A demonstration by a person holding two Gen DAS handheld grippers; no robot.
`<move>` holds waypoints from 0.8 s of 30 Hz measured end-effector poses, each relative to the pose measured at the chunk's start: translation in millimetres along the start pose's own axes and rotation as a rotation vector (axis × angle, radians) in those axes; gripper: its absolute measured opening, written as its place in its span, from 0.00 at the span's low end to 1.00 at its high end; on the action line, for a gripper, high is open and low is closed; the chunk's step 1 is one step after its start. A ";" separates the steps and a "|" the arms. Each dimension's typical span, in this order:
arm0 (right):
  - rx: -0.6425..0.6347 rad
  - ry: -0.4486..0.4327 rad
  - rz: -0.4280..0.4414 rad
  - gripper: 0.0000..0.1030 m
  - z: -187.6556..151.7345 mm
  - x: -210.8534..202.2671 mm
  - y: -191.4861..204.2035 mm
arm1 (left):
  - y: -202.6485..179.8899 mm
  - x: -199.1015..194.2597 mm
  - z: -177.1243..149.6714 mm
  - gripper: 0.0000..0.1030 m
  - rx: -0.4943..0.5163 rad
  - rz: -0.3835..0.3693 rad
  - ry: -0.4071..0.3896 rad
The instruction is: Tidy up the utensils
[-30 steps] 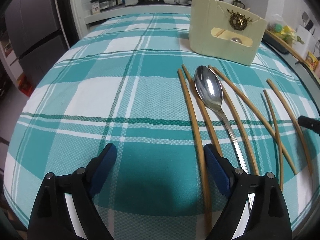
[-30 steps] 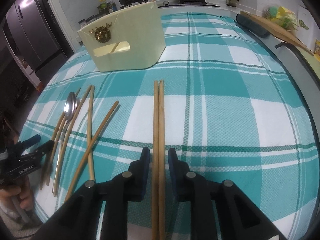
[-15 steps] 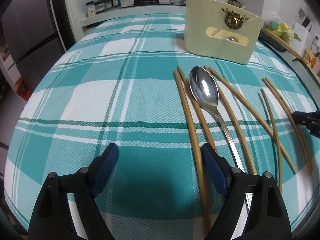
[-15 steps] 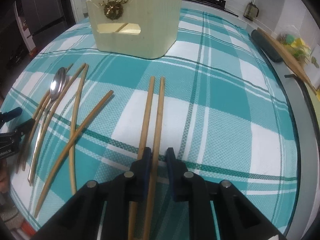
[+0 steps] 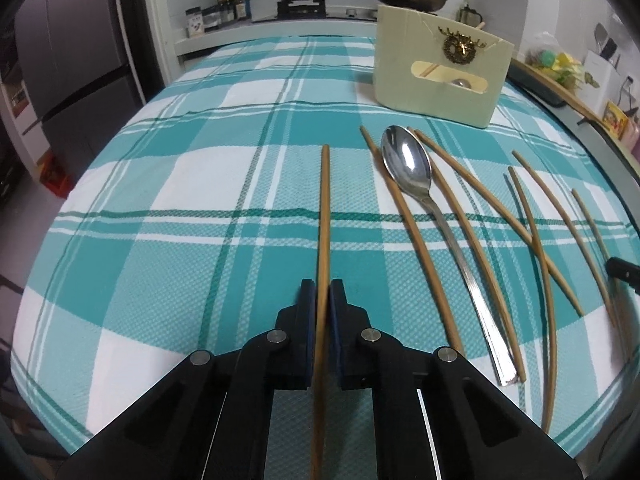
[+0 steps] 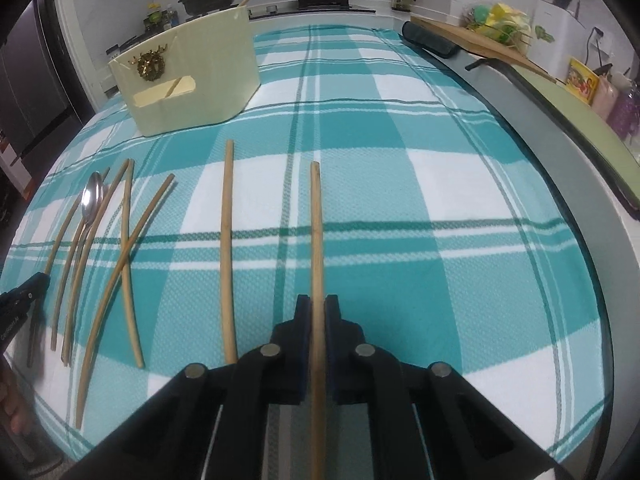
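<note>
Two grippers, each clamped on one chopstick. Left wrist view: my left gripper (image 5: pixel 319 304) was closing, blue pads already pressed on a single chopstick (image 5: pixel 325 216) that ran straight ahead over the teal plaid cloth (image 5: pixel 180 208). To its right lay the spoon (image 5: pixel 408 168), bowl up, w/ loose chopsticks (image 5: pixel 412 232) on both sides of it, some crossing further right. The cream utensil box (image 5: pixel 436 80) stood beyond the spoon, gold wreath ornament on its front, a slot below it showing a stick and smth metal inside. A black tip of my right gripper (image 5: pixel 622 270) showed at the right edge. Stove w/ pots sat at the back. Right wrist view: my right gripper (image 6: pixel 316 312) was pinched together on another chopstick (image 6: pixel 317 240), pointing ahead over the cloth (image 6: pixel 440 220). Its former neighbour, a second chopstick (image 6: pixel 227 248), lay just left on the cloth, apart from the held one. Further left: the spoon (image 6: pixel 92 198) among more loose sticks (image 6: pixel 128 248), two crossed. The box (image 6: pixel 192 80) stood beyond them, a stick poking above its rim. My left gripper (image 6: pixel 24 292) showed at the left edge; couldn't tell its grip from here.
</note>
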State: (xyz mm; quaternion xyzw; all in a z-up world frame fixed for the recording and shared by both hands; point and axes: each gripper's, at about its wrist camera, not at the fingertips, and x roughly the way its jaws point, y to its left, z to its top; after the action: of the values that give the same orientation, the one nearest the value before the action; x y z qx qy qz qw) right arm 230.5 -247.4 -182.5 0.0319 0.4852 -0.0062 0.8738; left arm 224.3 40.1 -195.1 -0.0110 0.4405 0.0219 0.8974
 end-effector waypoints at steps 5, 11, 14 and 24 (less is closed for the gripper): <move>-0.020 -0.025 0.045 0.32 -12.5 -7.1 -2.6 | -2.0 3.6 -0.7 0.85 0.023 0.016 0.023; -0.110 -0.049 0.010 0.43 -15.8 -5.5 10.9 | -1.5 8.4 -3.2 1.00 0.042 0.025 0.044; -0.128 -0.052 0.002 0.43 -15.3 -4.8 12.0 | 3.1 9.2 -3.2 1.00 0.031 0.002 0.060; -0.144 -0.028 0.039 0.64 -10.5 -0.4 5.4 | 5.6 8.7 -3.4 1.00 0.079 -0.044 0.110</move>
State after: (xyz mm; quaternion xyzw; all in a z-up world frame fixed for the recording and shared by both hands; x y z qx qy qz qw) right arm 221.5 -241.4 -187.4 -0.0217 0.4715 0.0453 0.8804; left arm 226.7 45.9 -204.1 0.0135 0.4891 -0.0161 0.8720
